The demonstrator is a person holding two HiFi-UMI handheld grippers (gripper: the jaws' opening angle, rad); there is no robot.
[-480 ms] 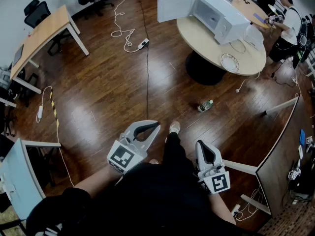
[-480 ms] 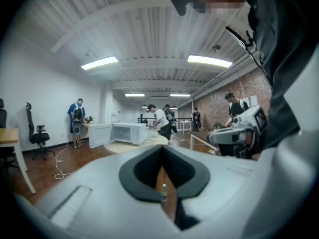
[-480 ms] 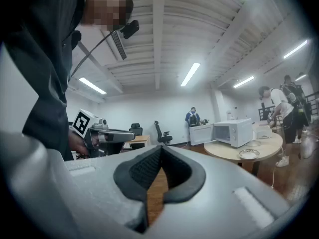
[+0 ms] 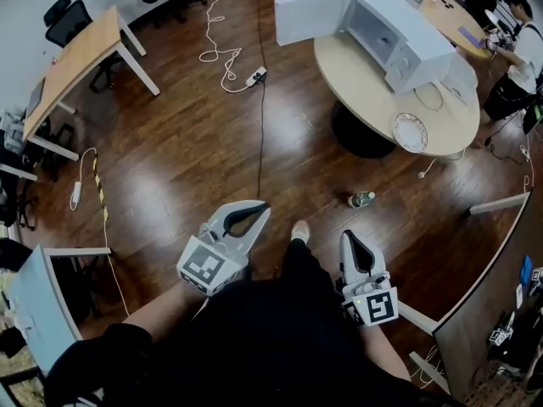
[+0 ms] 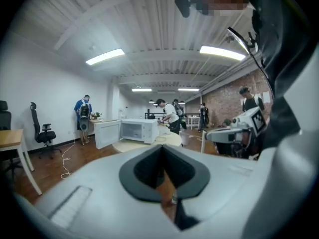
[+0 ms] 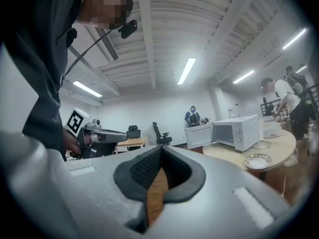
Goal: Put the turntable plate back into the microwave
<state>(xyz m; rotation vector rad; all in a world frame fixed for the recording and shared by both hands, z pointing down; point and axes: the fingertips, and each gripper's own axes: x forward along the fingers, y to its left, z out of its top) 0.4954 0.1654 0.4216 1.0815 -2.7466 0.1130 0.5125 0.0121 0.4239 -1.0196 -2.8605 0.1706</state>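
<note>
The plate is seen lying flat on the round worktop, close to its near edge. It is set near the white microwave but apart from it. The microwave's door is swung wide open to the left in the head view.

Both grippers are held low in front of the person's body, well apart from the worktop. The left gripper is pointed slightly downward; its fingers are pressed together at the tips and nothing is held between them. The right gripper is held level, and its fingers are likewise closed tip to tip and empty. Only the wood floor is seen through the gap behind each pair of tips.

A bottle is seen lying on the floor between the person and the worktop. A power strip with its cable is laid on the floor further off.
</note>
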